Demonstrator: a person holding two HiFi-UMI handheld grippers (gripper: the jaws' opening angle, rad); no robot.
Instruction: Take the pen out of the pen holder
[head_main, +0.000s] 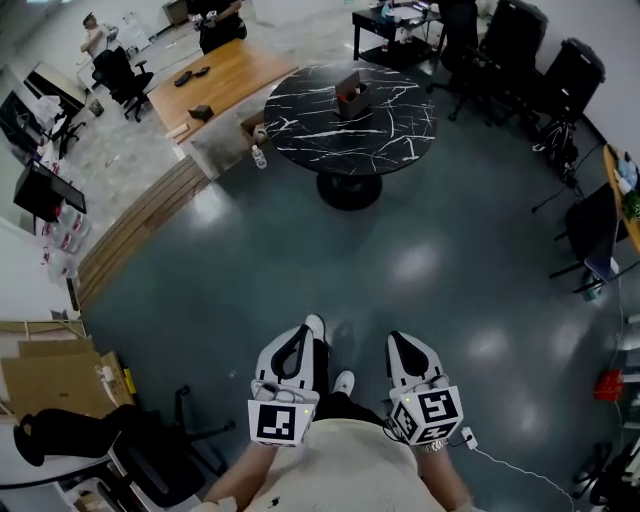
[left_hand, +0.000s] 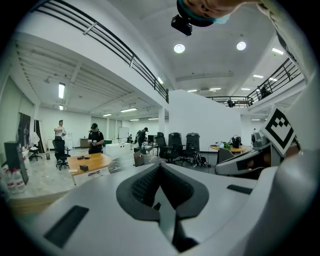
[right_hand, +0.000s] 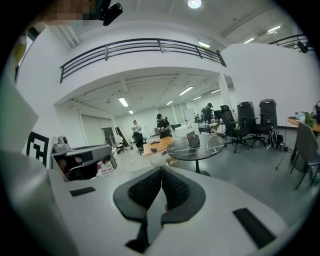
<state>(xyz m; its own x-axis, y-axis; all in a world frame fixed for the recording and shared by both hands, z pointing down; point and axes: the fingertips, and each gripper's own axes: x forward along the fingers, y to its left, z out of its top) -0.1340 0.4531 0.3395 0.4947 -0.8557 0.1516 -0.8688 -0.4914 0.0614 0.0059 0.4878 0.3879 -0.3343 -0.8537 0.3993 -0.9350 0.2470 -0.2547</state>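
The pen holder (head_main: 352, 95), a small brown box, stands on a round black marble table (head_main: 392, 132) far ahead across the floor; the right gripper view shows the pen holder (right_hand: 191, 139) and table (right_hand: 197, 148) too. Any pen in it is too small to make out. My left gripper (head_main: 313, 326) and right gripper (head_main: 396, 339) hang side by side close to my body, well short of the table. Both are shut with nothing between the jaws, as seen on the left gripper (left_hand: 160, 168) and the right gripper (right_hand: 161, 170).
Dark floor lies between me and the table. A wooden table (head_main: 215, 80) with people beside it stands at the back left, with office chairs (head_main: 520, 40) at the back right. A black chair (head_main: 150, 450) and cardboard boxes (head_main: 60, 375) are at my left. A bottle (head_main: 259, 155) lies by the table.
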